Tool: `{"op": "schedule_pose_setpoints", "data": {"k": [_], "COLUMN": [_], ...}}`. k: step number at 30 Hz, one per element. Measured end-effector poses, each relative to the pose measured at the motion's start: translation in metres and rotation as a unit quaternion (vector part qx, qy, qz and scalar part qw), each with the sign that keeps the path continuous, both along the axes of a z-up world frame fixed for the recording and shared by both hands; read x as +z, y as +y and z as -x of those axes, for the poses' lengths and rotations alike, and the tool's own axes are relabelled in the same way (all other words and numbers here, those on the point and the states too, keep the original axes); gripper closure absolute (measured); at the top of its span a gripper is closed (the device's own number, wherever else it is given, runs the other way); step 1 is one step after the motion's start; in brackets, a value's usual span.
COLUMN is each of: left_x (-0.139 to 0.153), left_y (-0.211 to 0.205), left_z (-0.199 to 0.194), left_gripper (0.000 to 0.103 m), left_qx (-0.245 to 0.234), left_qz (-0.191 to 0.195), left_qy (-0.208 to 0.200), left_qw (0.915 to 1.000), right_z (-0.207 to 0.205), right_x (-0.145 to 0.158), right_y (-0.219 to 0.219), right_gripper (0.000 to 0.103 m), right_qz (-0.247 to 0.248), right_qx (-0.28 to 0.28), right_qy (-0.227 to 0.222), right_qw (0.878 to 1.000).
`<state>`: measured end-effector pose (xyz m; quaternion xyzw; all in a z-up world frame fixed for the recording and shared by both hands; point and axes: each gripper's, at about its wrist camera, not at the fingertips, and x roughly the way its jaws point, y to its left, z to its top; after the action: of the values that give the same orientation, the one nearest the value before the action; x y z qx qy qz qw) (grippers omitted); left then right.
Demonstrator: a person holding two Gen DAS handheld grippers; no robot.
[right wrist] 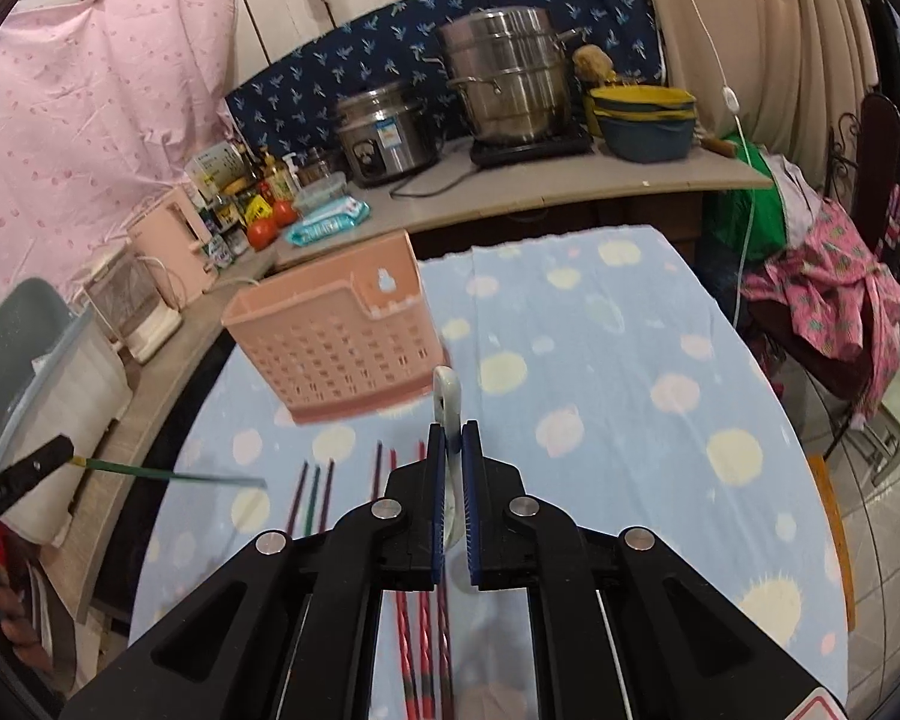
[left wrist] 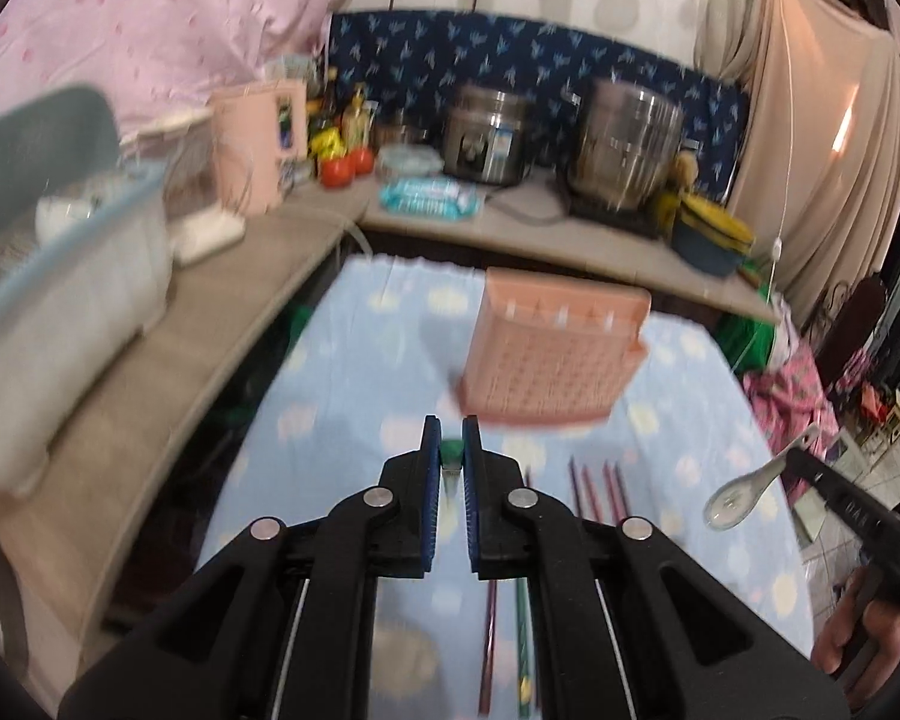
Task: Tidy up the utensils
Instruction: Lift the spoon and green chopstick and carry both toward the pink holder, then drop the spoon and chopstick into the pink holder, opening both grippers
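My left gripper is shut on a green chopstick, whose end shows between the blue pads. The right wrist view shows that chopstick sticking out level from the left gripper, above the table. My right gripper is shut on a white ceramic spoon, handle upward between the pads. The left wrist view shows the spoon hanging bowl-down from the right gripper. A pink perforated utensil basket stands ahead on the blue spotted tablecloth. Several chopsticks lie below.
A counter runs behind and along the left, with a rice cooker, a steel steamer pot, stacked bowls, tomatoes, a pink jug and a lidded bin. Clothes hang on a chair at right.
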<state>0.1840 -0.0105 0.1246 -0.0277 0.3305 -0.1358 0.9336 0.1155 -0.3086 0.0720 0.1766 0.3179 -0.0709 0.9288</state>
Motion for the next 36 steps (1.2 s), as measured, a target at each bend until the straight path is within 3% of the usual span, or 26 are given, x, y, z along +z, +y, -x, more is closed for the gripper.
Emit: {"op": "schedule_pose_setpoints", "data": {"k": [11, 17, 23, 33, 35, 36], "left_x": [0.104, 0.141, 0.124, 0.055, 0.05, 0.049], "left_y": [-0.028, -0.047, -0.063, -0.069, -0.066, -0.064], "left_z": [-0.059, -0.092, -0.128, -0.16, -0.162, -0.162], "left_gripper": [0.096, 0.096, 0.096, 0.096, 0.09, 0.076], "left_qx": [-0.022, -0.02, -0.024, -0.009, -0.003, 0.003], "left_qz": [0.042, 0.056, 0.059, 0.025, 0.024, 0.023], "left_qy": [-0.105, -0.154, -0.136, -0.071, -0.066, -0.066], "left_qw": [0.9934, 0.9862, 0.9887, 0.9971, 0.9975, 0.9976], "right_z": [-0.105, -0.154, -0.187, -0.207, -0.205, -0.202], "right_x": [0.045, 0.043, 0.023, -0.022, -0.022, -0.021], "right_y": [-0.005, -0.008, -0.007, -0.004, -0.004, -0.005], "right_gripper": [0.096, 0.096, 0.096, 0.095, 0.088, 0.085], "right_qz": [0.016, 0.022, 0.02, 0.017, 0.024, 0.025], "right_qx": [0.016, 0.015, 0.018, 0.023, 0.018, 0.016], "right_qy": [-0.041, -0.038, -0.014, 0.027, 0.026, 0.024], "right_qw": [0.999, 0.999, 1.0, 0.999, 0.999, 0.999]}}
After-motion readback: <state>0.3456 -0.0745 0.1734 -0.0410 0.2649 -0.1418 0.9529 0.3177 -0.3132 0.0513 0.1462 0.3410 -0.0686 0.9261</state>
